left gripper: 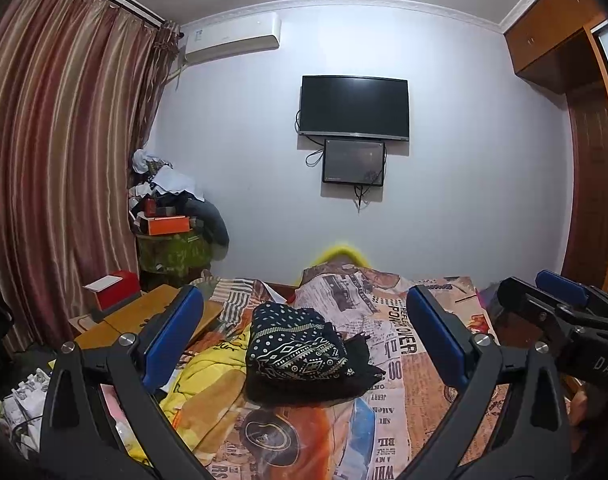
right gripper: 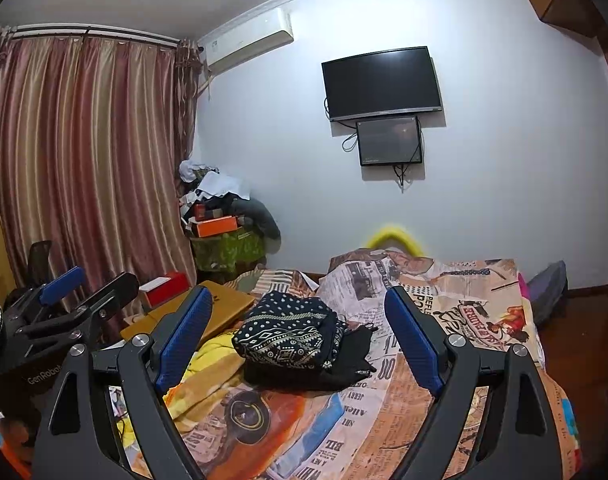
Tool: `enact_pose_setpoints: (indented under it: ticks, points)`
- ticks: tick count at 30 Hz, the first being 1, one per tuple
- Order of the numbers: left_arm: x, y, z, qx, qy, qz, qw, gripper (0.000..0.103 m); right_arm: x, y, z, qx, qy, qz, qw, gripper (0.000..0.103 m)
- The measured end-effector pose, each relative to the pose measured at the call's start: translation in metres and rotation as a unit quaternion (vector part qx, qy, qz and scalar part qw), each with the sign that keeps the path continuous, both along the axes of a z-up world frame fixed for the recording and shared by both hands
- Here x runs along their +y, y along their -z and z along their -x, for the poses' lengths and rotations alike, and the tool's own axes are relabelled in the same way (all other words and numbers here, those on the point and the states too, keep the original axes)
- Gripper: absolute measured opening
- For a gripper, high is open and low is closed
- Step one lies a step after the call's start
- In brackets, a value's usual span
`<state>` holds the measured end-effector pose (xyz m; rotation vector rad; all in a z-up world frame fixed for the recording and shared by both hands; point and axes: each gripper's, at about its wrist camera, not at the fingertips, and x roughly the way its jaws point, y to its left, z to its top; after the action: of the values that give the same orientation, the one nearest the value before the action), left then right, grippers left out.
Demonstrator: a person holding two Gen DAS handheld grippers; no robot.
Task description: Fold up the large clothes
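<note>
A folded dark garment (left gripper: 299,344) (right gripper: 287,336) with white dots and diamond patterns lies on the bed, on top of a plain black piece (left gripper: 356,376) (right gripper: 344,364). My left gripper (left gripper: 304,320) is open and empty, held above the bed's near part, with the folded garment seen between its blue pads (left gripper: 171,332). My right gripper (right gripper: 299,320) is also open and empty, facing the same bundle from slightly further right. Each gripper shows in the other's view, the right gripper (left gripper: 540,292) at the right edge and the left gripper (right gripper: 87,286) at the left.
The bed cover (left gripper: 388,420) (right gripper: 384,412) has a newspaper print. Crumpled yellow cloth (left gripper: 207,376) (right gripper: 211,360) lies left of the bundle. A wooden board (left gripper: 143,312) with a red box (left gripper: 115,288) is beside the bed. A cluttered pile (left gripper: 171,216) fills the corner by the curtains.
</note>
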<state>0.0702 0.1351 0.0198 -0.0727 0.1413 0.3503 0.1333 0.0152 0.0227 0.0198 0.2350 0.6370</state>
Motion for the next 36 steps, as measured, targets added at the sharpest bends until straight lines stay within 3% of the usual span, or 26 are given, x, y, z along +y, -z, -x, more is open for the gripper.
enact_pose_setpoints:
  ticks: [36]
  points:
    - [-0.0007, 0.0026, -0.0071, 0.013, 0.029, 0.018, 0.9993, 0.102, 0.0003, -0.0002, -0.0006, -0.001, 0.015, 0.011, 1.000, 0.086]
